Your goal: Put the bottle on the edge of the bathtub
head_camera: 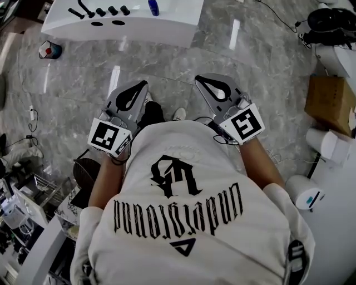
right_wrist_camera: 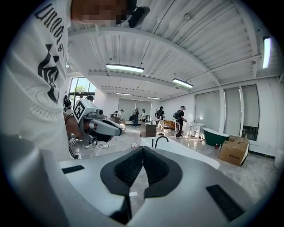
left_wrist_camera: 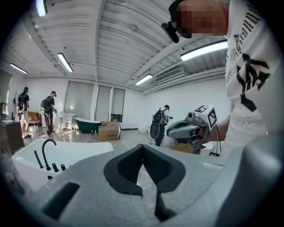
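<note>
1. While the person holds both grippers out side by side over the grey marble floor (head_camera: 167, 72), the left gripper (head_camera: 142, 87) has its jaws pressed together with nothing between them.
2. The right gripper (head_camera: 200, 81) is likewise closed tip to tip and empty.
3. The blue bottle (head_camera: 153, 6) sits on the rim of the white bathtub (head_camera: 167, 25), near the black faucet (head_camera: 83, 8) and well apart from both grippers.

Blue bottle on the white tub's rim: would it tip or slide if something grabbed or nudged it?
The blue bottle looks slim and appears to stand upright, so a sideways nudge would probably topple it. The bathtub rim under it is glossy, so it may slide easily. It seems small, likely light, though how full it is cannot be seen.
</note>
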The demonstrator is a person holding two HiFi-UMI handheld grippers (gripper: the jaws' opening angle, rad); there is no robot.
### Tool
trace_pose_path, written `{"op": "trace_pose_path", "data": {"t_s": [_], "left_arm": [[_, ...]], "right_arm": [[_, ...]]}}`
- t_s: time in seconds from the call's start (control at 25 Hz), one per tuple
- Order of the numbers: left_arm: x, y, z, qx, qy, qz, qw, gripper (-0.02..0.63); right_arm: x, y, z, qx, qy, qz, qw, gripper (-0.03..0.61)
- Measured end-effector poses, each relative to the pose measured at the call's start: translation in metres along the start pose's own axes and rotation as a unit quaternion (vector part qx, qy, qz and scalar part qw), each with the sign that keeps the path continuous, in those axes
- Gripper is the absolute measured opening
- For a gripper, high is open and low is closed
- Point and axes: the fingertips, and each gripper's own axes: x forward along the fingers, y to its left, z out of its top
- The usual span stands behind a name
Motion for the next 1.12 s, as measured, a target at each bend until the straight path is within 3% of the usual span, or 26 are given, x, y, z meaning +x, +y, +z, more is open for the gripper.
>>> {"op": "trace_pose_path", "data": {"t_s": [0.64, 0.84, 1.12], "left_arm": [[-0.032, -0.022, 0.017, 0.013, -0.032, 0.007, 0.9994, 0.015], [-0.043, -0.012, 0.026, 0.008, -0.049, 0.031, 0.9983, 0.015], [-0.045, -0.014, 0.02, 0.005, -0.043, 0.017, 0.9989, 0.015]], "right_arm": [[-0.022, 0.046, 0.018, -0.011, -0.024, 0.003, 1.0, 0.015], [-0.025, 0.052, 0.022, -0.004, -0.027, -0.002, 1.0, 0.015], [-0.023, 0.056, 0.023, -0.001, -0.028, -0.007, 1.0, 0.015]]}}
